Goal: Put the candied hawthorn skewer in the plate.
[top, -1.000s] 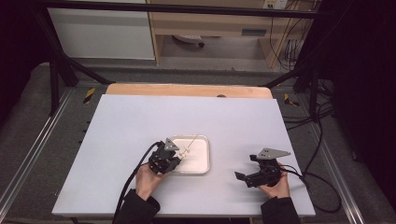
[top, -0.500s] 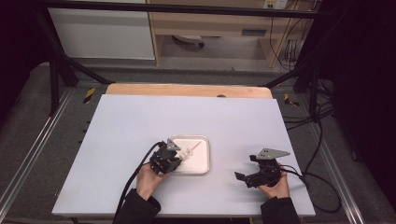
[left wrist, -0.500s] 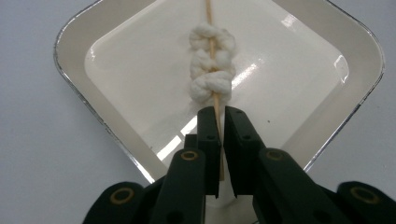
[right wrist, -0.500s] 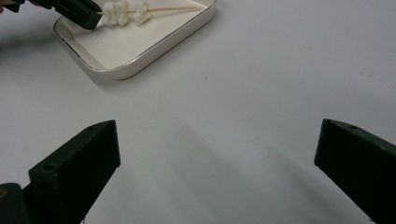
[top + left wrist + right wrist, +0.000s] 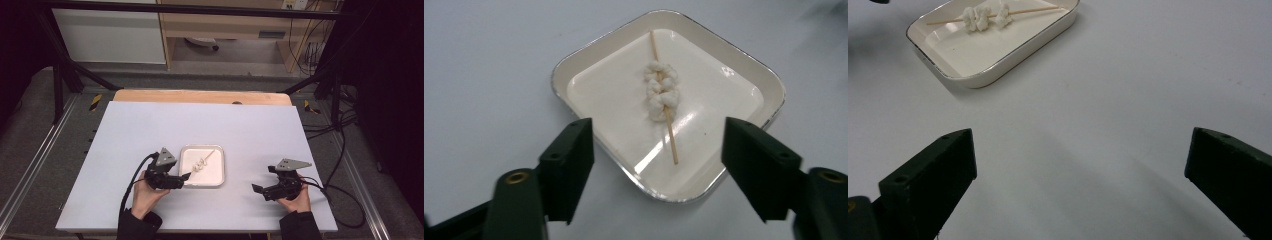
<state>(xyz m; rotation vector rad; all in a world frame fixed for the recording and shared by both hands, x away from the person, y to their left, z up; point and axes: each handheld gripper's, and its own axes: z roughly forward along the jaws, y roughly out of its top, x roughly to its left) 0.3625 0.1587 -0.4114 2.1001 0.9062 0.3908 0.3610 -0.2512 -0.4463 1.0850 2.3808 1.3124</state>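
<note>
A wooden skewer (image 5: 202,162) threaded with white pieces lies diagonally in a square white tray (image 5: 221,172) near the table's front middle. My left gripper (image 5: 186,176) hovers at the tray's near left corner. Its jaws have just been opening and now stand wide apart. In the left gripper view the skewer (image 5: 663,95) rests flat in the tray (image 5: 561,75), free of the left gripper (image 5: 656,137), whose pads touch nothing. My right gripper (image 5: 257,189) rests at the front right, open and empty. The right gripper view shows its jaws (image 5: 1080,145) over bare table, with the tray (image 5: 998,75) and skewer (image 5: 983,16) beyond.
The pale blue table top (image 5: 150,125) carries nothing besides the tray. A wooden strip (image 5: 200,96) runs along its far edge. Black cables (image 5: 345,200) trail off the right side. Shelving and a white panel stand behind the table.
The left gripper has let go of the skewer, opened, and drawn back to the tray's near left corner, rising slightly. The skewer now lies in the tray. The right gripper has kept still.
</note>
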